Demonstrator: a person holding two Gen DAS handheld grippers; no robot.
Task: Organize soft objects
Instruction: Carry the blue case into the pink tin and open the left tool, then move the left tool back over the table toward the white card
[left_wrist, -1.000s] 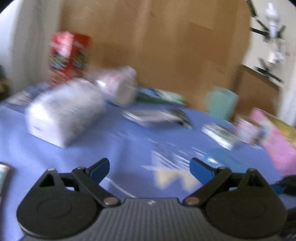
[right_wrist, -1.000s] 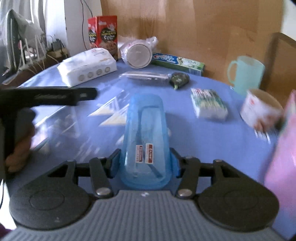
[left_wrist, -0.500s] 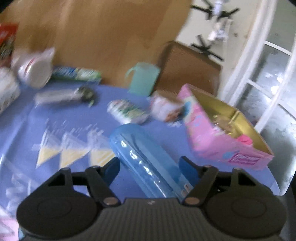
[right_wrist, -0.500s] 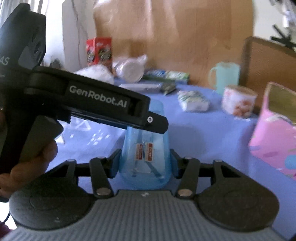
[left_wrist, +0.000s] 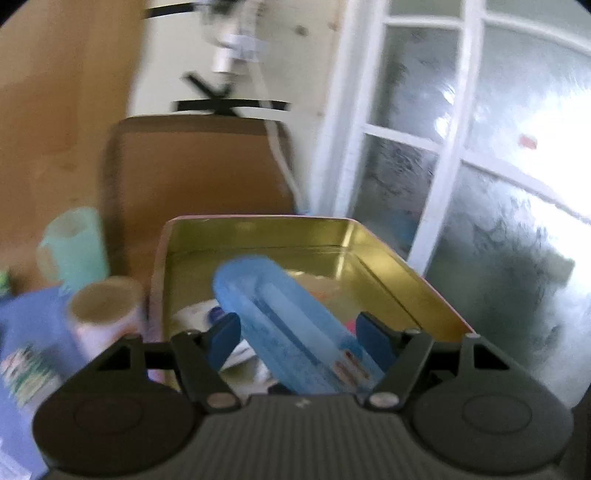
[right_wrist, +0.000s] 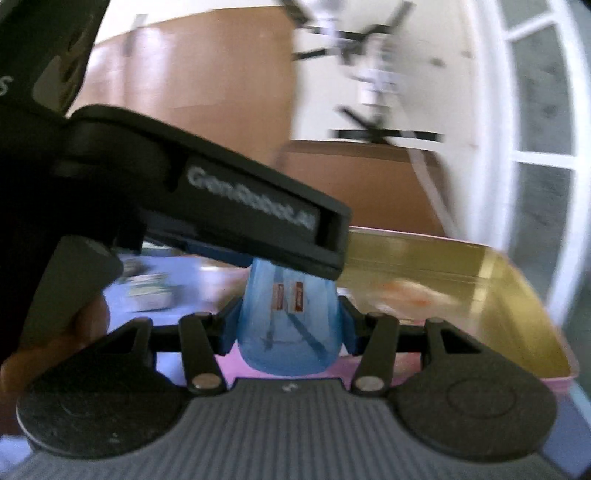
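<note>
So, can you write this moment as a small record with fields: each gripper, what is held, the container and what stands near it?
right gripper: shut on blue translucent case
left gripper: fingers apart either side of the case; contact cannot be told
case position: over the open tin
tin: pink outside, gold inside, some blurred items in it
beside tin, on its left: paper cup, mint mug
image quality: motion blur

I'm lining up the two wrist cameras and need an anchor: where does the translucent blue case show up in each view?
Left wrist view: the blue case runs diagonally from lower centre up-left, between the open fingers of the left claw, over the gold-lined tin.
Right wrist view: it stands lower centre, clamped in the right claw, its top hidden behind the other tool.
Shared landmark: the tin, right of centre in the right view.
</note>
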